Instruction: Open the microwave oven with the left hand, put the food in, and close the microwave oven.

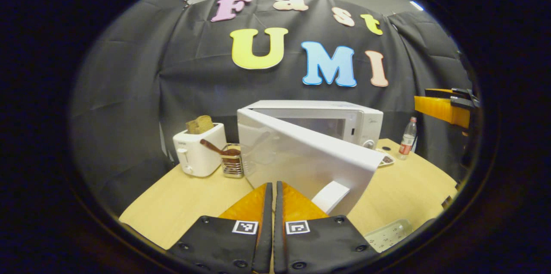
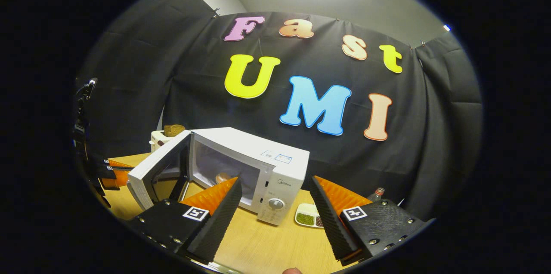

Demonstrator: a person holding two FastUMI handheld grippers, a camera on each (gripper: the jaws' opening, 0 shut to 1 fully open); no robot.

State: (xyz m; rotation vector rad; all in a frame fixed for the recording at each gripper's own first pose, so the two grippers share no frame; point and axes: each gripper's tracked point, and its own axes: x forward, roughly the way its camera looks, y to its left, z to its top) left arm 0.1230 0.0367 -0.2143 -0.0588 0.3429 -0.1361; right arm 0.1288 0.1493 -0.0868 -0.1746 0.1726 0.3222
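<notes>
The white microwave (image 1: 327, 115) stands on the wooden table with its door (image 1: 301, 153) swung partly open toward me. My left gripper (image 1: 273, 186) is shut with nothing between its fingers, tips close to the door's outer face beside the handle (image 1: 330, 196). In the right gripper view the microwave (image 2: 275, 166) shows its open cavity, and a small brownish round food item (image 2: 223, 177) lies inside. My right gripper (image 2: 275, 181) hangs open and empty in front of the control panel. The left gripper (image 2: 112, 170) sits behind the door (image 2: 157, 170) at the far left.
A white toaster (image 1: 199, 153) with bread and a metal rack (image 1: 232, 164) holding a brown spoon stand left of the microwave. A small dish of beans (image 2: 311, 218) and a bottle (image 1: 407, 138) are to its right. A white power strip (image 1: 389, 235) lies near the table (image 1: 181, 201) edge.
</notes>
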